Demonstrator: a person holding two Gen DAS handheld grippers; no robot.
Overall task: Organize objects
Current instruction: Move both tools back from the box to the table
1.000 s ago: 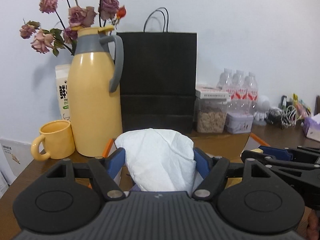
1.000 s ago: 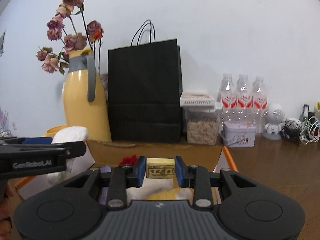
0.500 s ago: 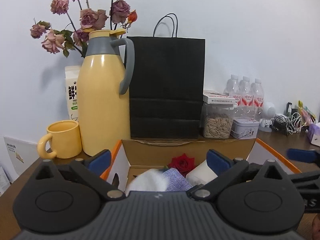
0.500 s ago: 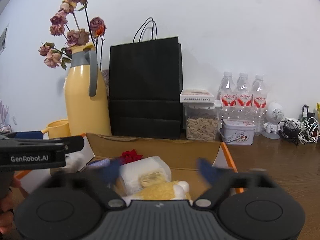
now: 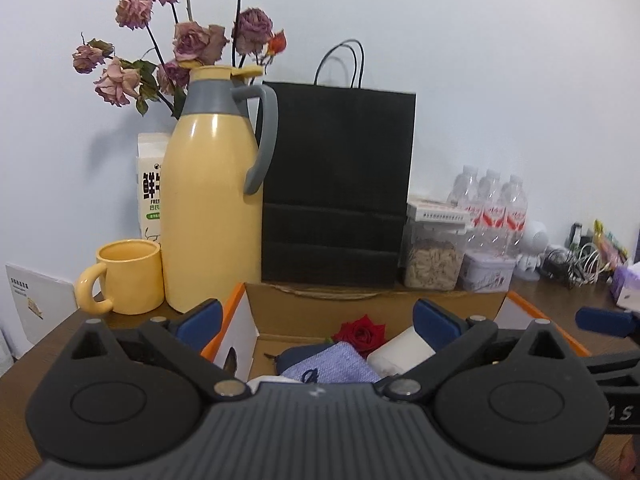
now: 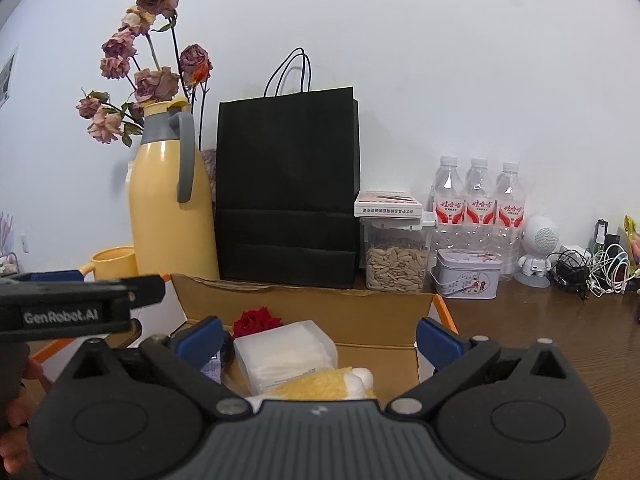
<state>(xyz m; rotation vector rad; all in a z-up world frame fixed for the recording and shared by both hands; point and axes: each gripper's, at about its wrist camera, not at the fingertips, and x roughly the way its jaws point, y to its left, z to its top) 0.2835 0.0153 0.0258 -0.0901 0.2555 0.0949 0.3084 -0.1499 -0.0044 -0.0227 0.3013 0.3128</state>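
From my left wrist camera, my left gripper (image 5: 316,320) is spread as wide as it goes, its blue fingers (image 5: 198,318) holding nothing. Below and between them sits an open cardboard box (image 5: 372,306) with orange-edged flaps, resting on a dark wooden counter (image 5: 560,304). Inside the box I see a red rose (image 5: 362,332), a blue fabric pouch (image 5: 334,366) and a white packet (image 5: 400,350) lying close together. Behind the box, against the wall, stand a yellow mug (image 5: 128,282), a tall yellow thermos jug (image 5: 212,224) with a grey handle, a milk carton (image 5: 152,192), dried roses (image 5: 180,44) and a black paper bag (image 5: 338,184). To the right are a clear jar of seeds (image 5: 434,258), a small tin (image 5: 484,274) and 3 water bottles (image 5: 492,204). A blue fingertip of my right gripper (image 5: 604,322) shows at the right edge.

From my right wrist camera, my right gripper (image 6: 316,338) is also fully spread and empty, its blue fingers (image 6: 436,342) hanging over the same cardboard box (image 6: 320,308). In the box lie the red rose (image 6: 256,320), a clear pack of white wipes (image 6: 286,354) and a yellow plush toy (image 6: 324,384) nearest the camera. My left gripper (image 6: 84,300) reaches in from the left, side on, over the box's left flap. Beyond stand the thermos jug (image 6: 168,208), the black paper bag (image 6: 286,184), the jar of seeds (image 6: 396,258), the tin (image 6: 468,274), the 3 bottles (image 6: 478,204), a small white robot figure (image 6: 538,250) and a tangle of cables (image 6: 588,270).
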